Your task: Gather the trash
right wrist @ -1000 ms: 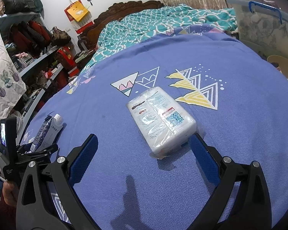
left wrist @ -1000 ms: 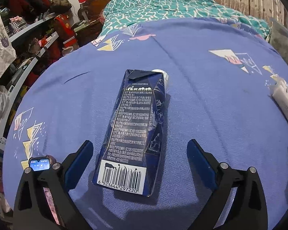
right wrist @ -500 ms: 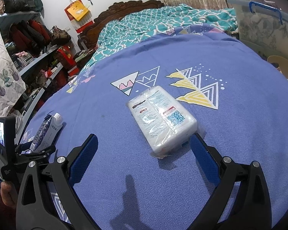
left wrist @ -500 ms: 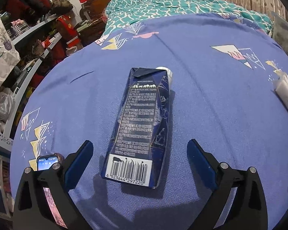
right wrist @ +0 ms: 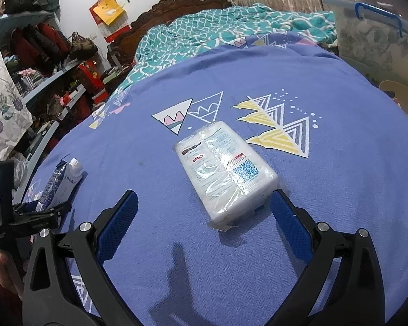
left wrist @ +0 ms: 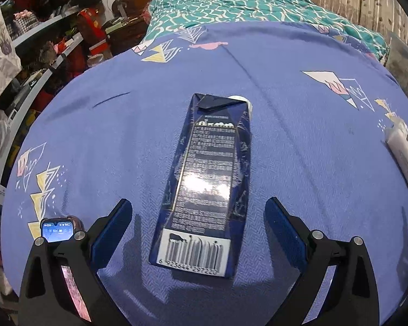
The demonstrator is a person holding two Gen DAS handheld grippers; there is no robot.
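A dark blue, glossy rectangular drink carton [left wrist: 208, 187] lies flat on the purple-blue bedspread printed with triangle motifs [left wrist: 122, 141], its white cap [left wrist: 239, 98] pointing to the far side and its near end showing a white barcode panel numbered 6 923644 297220; the dense small print on its upper face is too fine to read under the glare. The left gripper [left wrist: 197, 228] has its blue-padded jaws spread wide, one on either side of the carton's near end, touching nothing and holding nothing. In the right wrist view, a white soft pack wrapped in clear plastic [right wrist: 224, 167] lies on the same bedspread, bearing a blue QR-like square, a red strip and a red-and-black logo whose lettering cannot be made out. The right gripper [right wrist: 202, 217] is likewise wide open and empty; its right pad sits just beside the pack's near corner, contact unclear. The carton appears again at far left there.
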